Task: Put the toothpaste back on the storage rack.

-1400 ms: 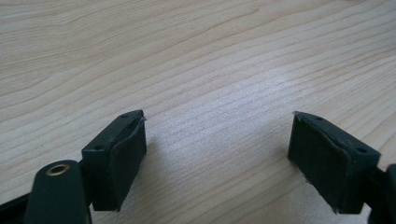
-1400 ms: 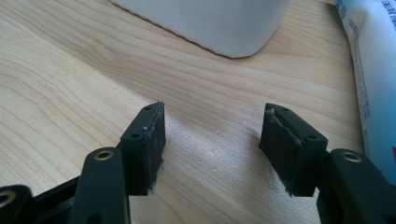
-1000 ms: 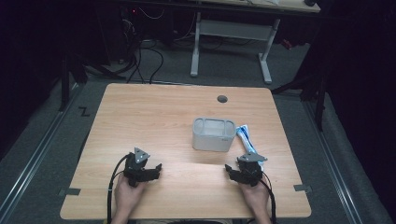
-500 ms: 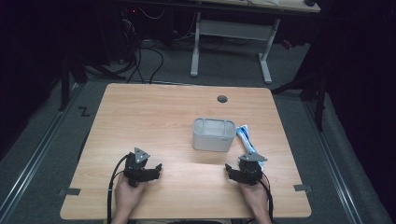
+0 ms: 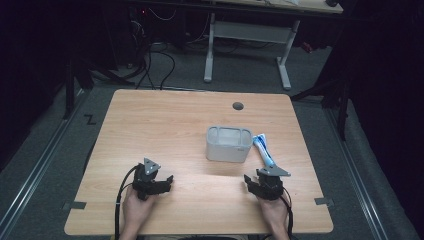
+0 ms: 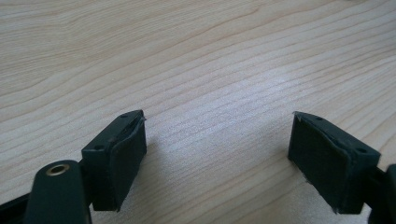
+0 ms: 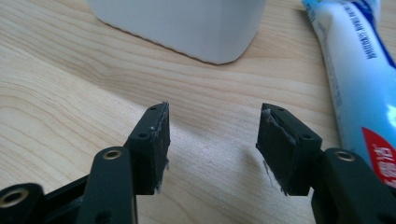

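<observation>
In the high view, the left claw [image 5: 159, 181] rests low over the near left part of the wooden table [image 5: 165, 125], held in a hand [image 5: 134, 212] that comes in from the near edge, well apart from everything else. The right claw [image 5: 255, 184] sits at the near right, and just beyond it lies a blue and white tube [image 5: 263, 151], flat on the wood and running away toward the far side. The tube lies just beside the right wall of a white tub [image 5: 227, 145], which stands upright near the middle of the table. In the left gripper view, the left claw [image 6: 217, 154] stands wide open with nothing but bare wood grain between its pads. In the right gripper view, the right claw [image 7: 212, 140] is parted and empty; its jaws have just been closing somewhat, with nothing between them. The tube [image 7: 357, 70] lies to its right and the tub [image 7: 187, 25] stands ahead.
</observation>
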Demonstrator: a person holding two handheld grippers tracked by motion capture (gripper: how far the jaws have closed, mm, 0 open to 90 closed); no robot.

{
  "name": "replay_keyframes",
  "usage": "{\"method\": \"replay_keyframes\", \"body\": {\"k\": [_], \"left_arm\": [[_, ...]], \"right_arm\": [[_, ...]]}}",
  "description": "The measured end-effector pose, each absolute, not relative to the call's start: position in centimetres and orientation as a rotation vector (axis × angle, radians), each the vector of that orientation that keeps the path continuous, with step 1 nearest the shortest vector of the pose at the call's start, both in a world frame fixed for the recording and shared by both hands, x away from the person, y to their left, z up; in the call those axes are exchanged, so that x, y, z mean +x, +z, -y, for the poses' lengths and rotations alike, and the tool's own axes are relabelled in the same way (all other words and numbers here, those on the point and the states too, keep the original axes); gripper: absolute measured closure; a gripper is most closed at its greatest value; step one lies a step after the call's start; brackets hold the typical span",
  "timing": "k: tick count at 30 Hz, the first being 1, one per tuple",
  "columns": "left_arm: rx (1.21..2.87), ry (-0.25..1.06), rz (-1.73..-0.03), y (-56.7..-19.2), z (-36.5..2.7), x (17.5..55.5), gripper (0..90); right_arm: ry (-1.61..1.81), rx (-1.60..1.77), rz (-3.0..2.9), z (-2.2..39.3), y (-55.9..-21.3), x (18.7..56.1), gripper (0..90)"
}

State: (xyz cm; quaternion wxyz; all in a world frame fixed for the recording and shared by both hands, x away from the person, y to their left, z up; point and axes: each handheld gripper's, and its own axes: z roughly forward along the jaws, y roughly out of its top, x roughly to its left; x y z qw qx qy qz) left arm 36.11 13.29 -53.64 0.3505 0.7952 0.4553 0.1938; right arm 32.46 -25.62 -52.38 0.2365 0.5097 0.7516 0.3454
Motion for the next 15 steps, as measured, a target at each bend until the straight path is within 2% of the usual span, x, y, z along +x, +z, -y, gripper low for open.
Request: {"method": "replay_keyframes", "body": {"k": [8, 15], "left_arm": [[2.058, 0.503, -1.179, -53.7, -13.3, 36.1, 19.7], [2.059, 0.501, -1.179, -53.6, -13.3, 36.1, 19.7]], "right_arm": [[0.963, 1.422, -2.040, 26.4, -51.8, 31.5, 53.0], [0.987, 1.434, -2.019, 26.9, -51.4, 30.5, 55.5]]}}
